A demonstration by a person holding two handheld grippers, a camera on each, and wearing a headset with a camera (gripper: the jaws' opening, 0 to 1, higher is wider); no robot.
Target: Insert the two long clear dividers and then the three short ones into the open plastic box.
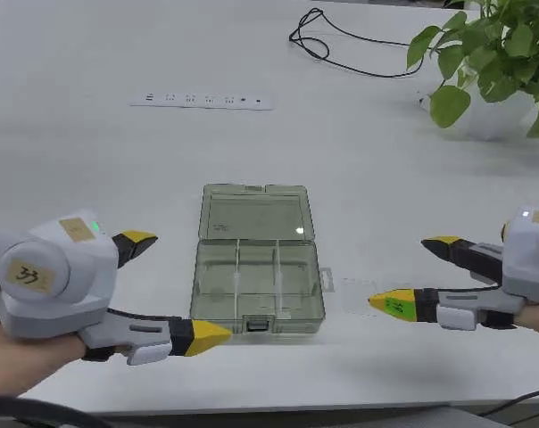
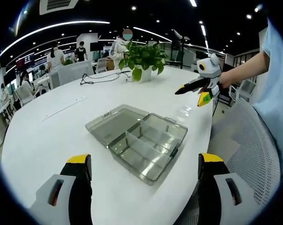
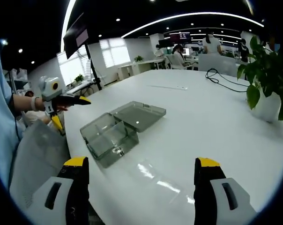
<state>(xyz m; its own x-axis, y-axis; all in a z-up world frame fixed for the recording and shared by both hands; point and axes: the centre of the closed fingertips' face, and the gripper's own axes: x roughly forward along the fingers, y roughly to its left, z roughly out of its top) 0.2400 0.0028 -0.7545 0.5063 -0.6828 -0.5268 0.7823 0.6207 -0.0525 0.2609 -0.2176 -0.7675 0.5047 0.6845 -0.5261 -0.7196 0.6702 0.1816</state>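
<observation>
An open plastic box (image 1: 256,283) of smoky clear plastic is seen at the middle of the white tabletop (image 1: 91,160), its lid (image 1: 254,214) folded back flat on the far side. Inside the base, clear partitions (image 1: 238,276) stand upright and split it into compartments; two are made out running front to back, and whether shorter ones cross them cannot be told. Faint clear flat pieces (image 1: 350,285) lie on the tabletop just beside the box's right edge, and in the right gripper view they are seen ahead of the jaws.

The left gripper (image 1: 173,287) is held left of the box, jaws spread wide with nothing between them. The right gripper (image 1: 417,272) is held right of the box, its yellow-tipped jaws likewise parted and empty. Neither gripper touches the box.

Farther back on the tabletop a white power strip (image 1: 203,100) is laid flat, a black cable (image 1: 341,49) is looped behind it, and a potted plant (image 1: 493,53) stands at the far right corner.
</observation>
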